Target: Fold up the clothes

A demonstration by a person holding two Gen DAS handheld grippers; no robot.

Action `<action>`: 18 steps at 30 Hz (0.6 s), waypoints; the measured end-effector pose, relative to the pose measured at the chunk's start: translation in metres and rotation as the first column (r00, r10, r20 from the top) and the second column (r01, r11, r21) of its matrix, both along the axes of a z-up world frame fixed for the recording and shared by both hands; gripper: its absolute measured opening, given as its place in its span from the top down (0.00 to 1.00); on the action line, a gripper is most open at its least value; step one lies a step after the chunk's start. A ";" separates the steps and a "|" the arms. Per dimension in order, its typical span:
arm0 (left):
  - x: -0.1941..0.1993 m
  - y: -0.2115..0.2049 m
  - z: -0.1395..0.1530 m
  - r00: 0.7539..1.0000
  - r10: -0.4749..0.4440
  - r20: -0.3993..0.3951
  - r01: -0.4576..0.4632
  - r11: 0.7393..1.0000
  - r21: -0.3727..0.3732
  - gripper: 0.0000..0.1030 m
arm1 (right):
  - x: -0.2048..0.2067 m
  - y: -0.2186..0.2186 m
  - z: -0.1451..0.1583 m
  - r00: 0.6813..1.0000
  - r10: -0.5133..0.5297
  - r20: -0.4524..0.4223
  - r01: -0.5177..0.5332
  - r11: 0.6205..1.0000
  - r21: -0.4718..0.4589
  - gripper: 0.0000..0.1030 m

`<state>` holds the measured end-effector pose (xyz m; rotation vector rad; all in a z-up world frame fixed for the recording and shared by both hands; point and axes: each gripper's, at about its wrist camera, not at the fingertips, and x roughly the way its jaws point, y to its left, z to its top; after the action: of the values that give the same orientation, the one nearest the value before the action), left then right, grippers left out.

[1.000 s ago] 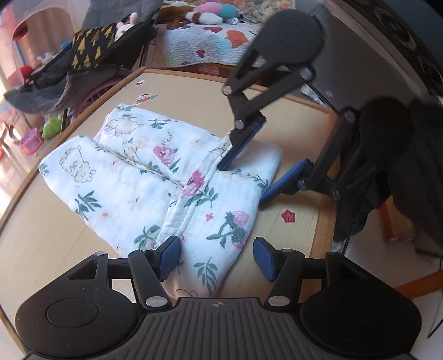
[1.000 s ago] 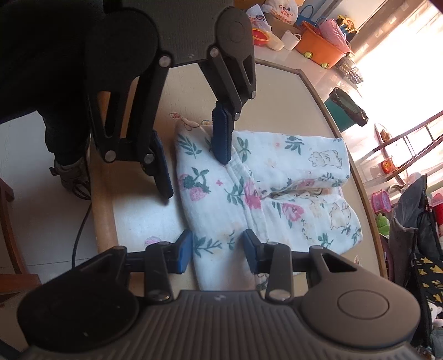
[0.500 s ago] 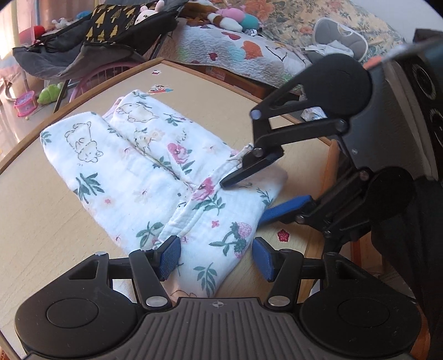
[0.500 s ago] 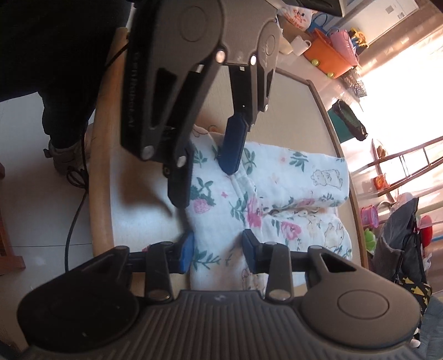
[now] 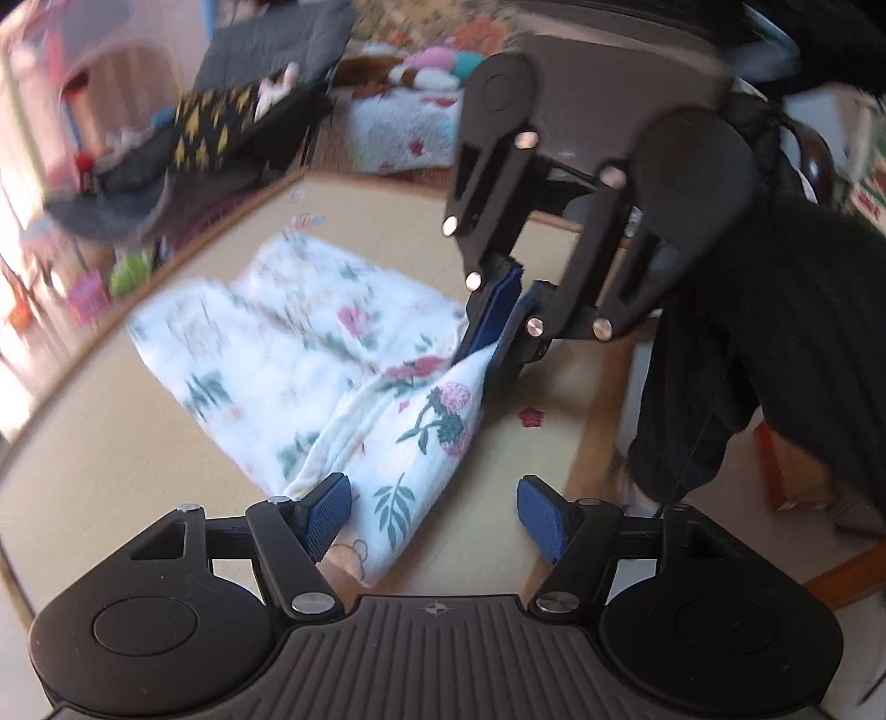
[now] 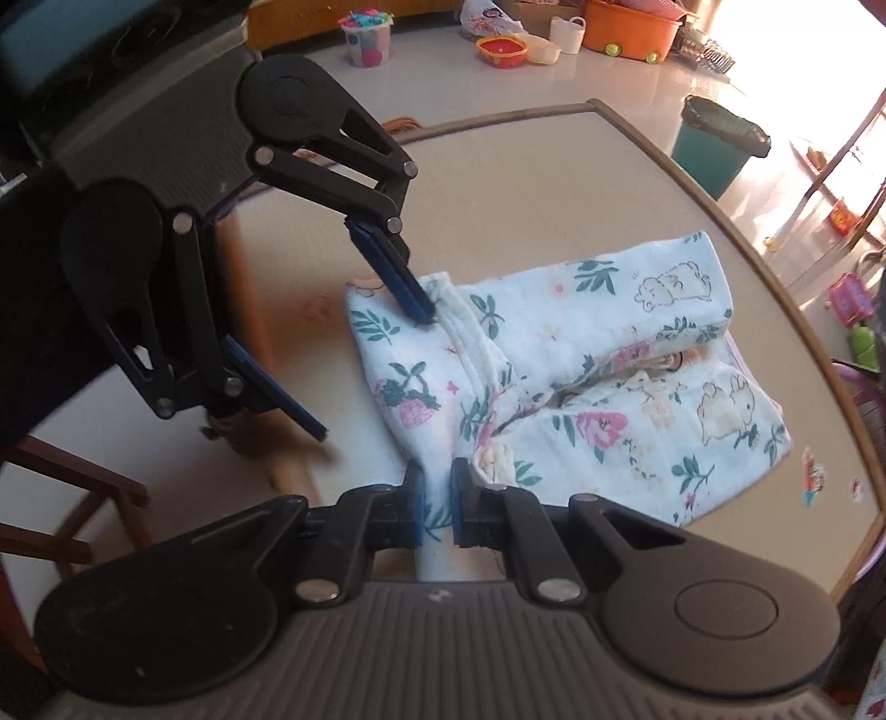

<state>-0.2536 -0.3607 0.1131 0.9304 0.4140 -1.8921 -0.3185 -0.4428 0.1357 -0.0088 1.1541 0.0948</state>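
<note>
A white floral baby garment lies partly folded on a beige table; it also shows in the right wrist view. My right gripper is shut on the garment's near corner and lifts that edge; in the left wrist view it pinches the cloth at the garment's right end. My left gripper is open, with the garment's other corner lying between its jaws; one of its fingers rests on the cloth in the right wrist view.
The table has a wooden rim. A wooden chair stands by its left side. Toys and an orange tub sit on the floor beyond. A dark stroller and a quilt lie past the far edge.
My right gripper has closed on the garment's corner and raised it. My left gripper stays open at the other corner, and its view has shifted with motion blur.
</note>
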 end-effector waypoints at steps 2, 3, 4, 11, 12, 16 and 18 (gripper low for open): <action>-0.010 0.013 0.005 0.997 -0.053 0.056 0.055 0.998 -0.038 0.34 | -0.003 0.002 0.003 1.000 0.019 -0.003 -0.019 0.999 0.035 0.91; -0.014 0.017 0.006 0.994 -0.078 0.074 0.082 0.996 -0.042 0.34 | -0.005 0.003 0.004 0.999 0.034 -0.006 -0.034 0.998 0.048 0.91; -0.019 0.020 0.008 0.991 -0.100 0.085 0.104 0.994 -0.035 0.34 | -0.007 0.005 0.005 0.999 0.050 -0.009 -0.049 0.997 0.060 0.91; -0.044 0.023 -0.001 0.978 -0.158 0.134 0.150 0.986 0.073 0.45 | -0.017 0.009 0.002 0.992 0.118 -0.045 -0.115 0.991 0.060 0.91; -0.047 0.020 -0.004 0.978 -0.162 0.131 0.151 0.984 0.092 0.53 | -0.018 0.008 0.001 0.992 0.117 -0.043 -0.115 0.992 0.059 0.91; -0.047 0.008 -0.004 0.985 -0.133 0.112 0.120 0.986 0.113 0.62 | -0.026 0.007 -0.001 0.992 0.122 -0.025 -0.121 0.993 0.013 0.90; -0.044 0.000 -0.002 0.990 -0.114 0.085 0.102 0.985 0.136 0.65 | -0.031 0.007 0.000 0.993 0.120 -0.008 -0.121 0.992 -0.022 0.87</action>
<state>-0.2974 -0.3605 0.1109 1.1434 0.4441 -1.9292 -0.3500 -0.4358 0.1352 -0.0982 1.1613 0.1891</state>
